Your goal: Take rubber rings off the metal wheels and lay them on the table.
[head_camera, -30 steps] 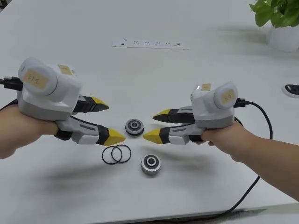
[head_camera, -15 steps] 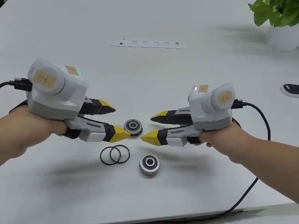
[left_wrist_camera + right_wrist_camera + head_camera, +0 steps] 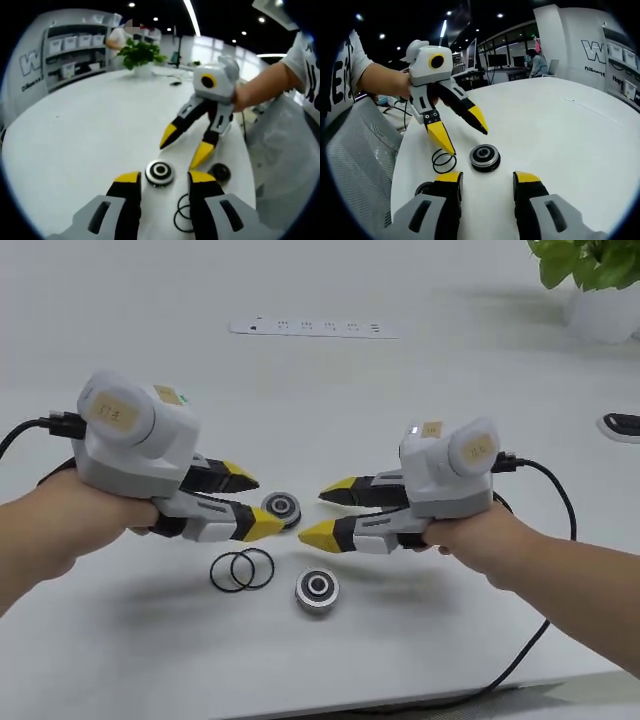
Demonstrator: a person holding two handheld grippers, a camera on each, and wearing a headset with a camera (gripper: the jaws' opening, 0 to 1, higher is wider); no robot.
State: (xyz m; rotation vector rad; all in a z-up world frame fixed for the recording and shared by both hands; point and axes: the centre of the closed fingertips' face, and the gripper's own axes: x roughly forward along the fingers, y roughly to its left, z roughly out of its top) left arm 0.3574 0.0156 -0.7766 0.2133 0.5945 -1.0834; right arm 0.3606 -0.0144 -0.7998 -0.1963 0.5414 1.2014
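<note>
Two metal wheels with dark centres lie flat on the white table. The far wheel [image 3: 281, 508] [image 3: 159, 172] [image 3: 484, 156] sits between the tips of both grippers. The near wheel [image 3: 317, 589] [image 3: 219, 172] lies closer to me. Two loose black rubber rings [image 3: 242, 569] [image 3: 184, 215] [image 3: 443, 161] overlap on the table beside them. My left gripper [image 3: 256, 502] [image 3: 164, 179] [image 3: 464, 136] is open and empty, its tips just left of the far wheel. My right gripper [image 3: 320, 512] [image 3: 487, 179] [image 3: 184, 149] faces it, open and empty, just right of that wheel.
A white power strip [image 3: 312, 328] lies at the back of the table [image 3: 400, 400]. A potted plant [image 3: 592, 280] stands at the back right, with a small dark object [image 3: 622, 425] near the right edge. The right gripper's black cable [image 3: 545, 540] trails off the front edge.
My left gripper has moved right, bringing its tips closer to the far wheel. The right gripper has shifted slightly left. Wheels and rings lie as before.
</note>
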